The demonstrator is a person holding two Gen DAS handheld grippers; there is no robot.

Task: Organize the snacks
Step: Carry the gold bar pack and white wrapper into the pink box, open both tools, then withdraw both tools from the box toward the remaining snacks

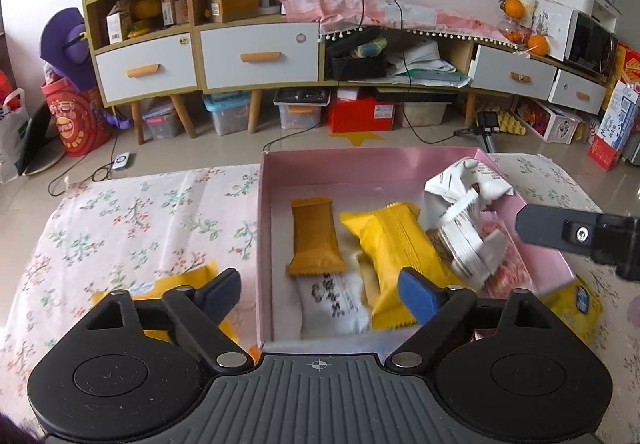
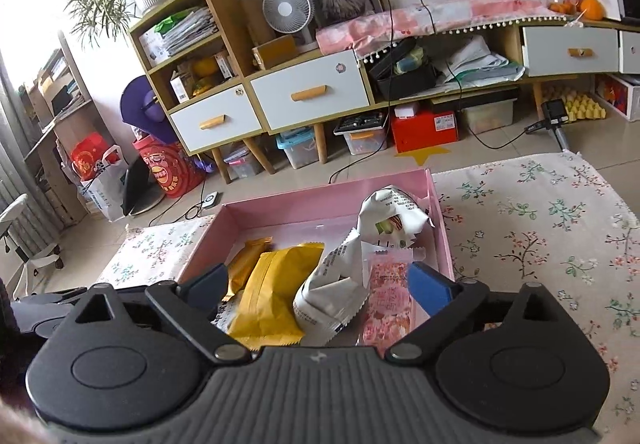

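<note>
A pink box sits on the floral cloth and holds several snack packets. Among them are an orange-brown packet, a yellow packet, a white packet with black print, crumpled white packets and a pink patterned packet. My left gripper hangs open over the box's near edge with nothing pressed between its pads. My right gripper is open above the yellow packet, white packet and pink packet, gripping none. One of its fingers shows at the box's right side.
Outside the box, a yellow packet lies on the cloth to its left and a yellow-and-blue packet to its right. The floral cloth stretches to the right. A cabinet with drawers and floor clutter stand beyond the table.
</note>
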